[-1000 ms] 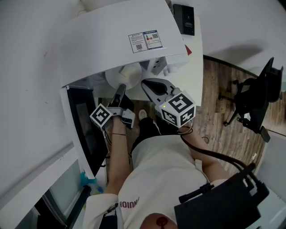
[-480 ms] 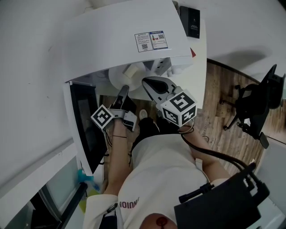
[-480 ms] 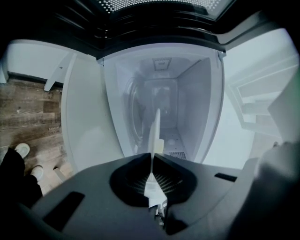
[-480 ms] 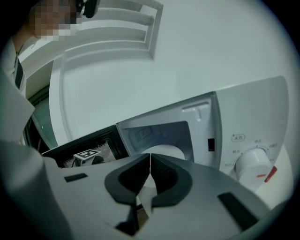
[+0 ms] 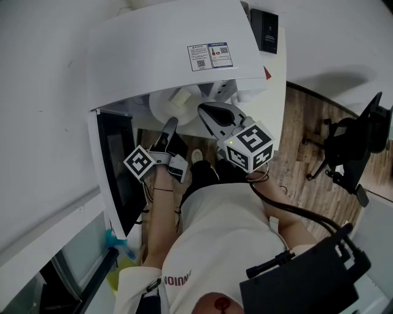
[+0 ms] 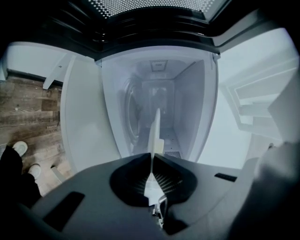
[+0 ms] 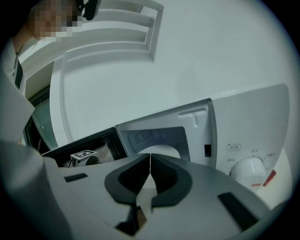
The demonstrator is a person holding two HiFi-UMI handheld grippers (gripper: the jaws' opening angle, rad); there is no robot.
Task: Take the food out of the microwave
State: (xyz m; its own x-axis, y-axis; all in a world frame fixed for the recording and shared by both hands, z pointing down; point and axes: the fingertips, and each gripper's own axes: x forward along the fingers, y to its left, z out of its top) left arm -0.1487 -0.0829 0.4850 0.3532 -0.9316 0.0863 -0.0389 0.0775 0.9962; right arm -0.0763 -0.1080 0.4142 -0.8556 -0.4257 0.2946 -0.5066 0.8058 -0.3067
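Head view, microwave: the white microwave [image 5: 159, 55] is seen from above, its dark-glass door [image 5: 120, 178] swung open to the left

Head view, plate: a white plate [image 5: 161, 105] juts out from under the front edge of the oven's top, with a pale block of food [image 5: 180, 97] on it; only this view shows the food plainly

Head view, left gripper: the left gripper [image 5: 170, 121] reaches to the near rim of the plate; from above the grip itself cannot be read

Head view, right gripper: the right gripper [image 5: 206, 110] lies just beside the plate on its right; whether it touches the rim cannot be told

Head view, hidden: the cavity is covered by the oven's top

Left gripper view, jaws: the picture is rolled on its side; the jaws are clamped on the plate's rim, and the plate [image 6: 155, 126] shows edge-on as a thin white blade running into the cavity [image 6: 183, 108]

Left gripper view, food: only a small pale lump beside the blade, too blurred to name

Left gripper view, surroundings: the door's perforated screen [image 6: 140, 11] runs across the top, and wooden floor [image 6: 28, 103] lies at the left

Right gripper view, jaws: the jaws are pressed together with nothing between them

Right gripper view, beyond: the plate [image 7: 164, 151] sits as a white round in the cavity mouth, partly behind the jaws; the food cannot be made out

Right gripper view, extras: a dial [image 7: 248, 168] on the control panel at the right, and the left gripper's marker cube [image 7: 83, 156] before the door
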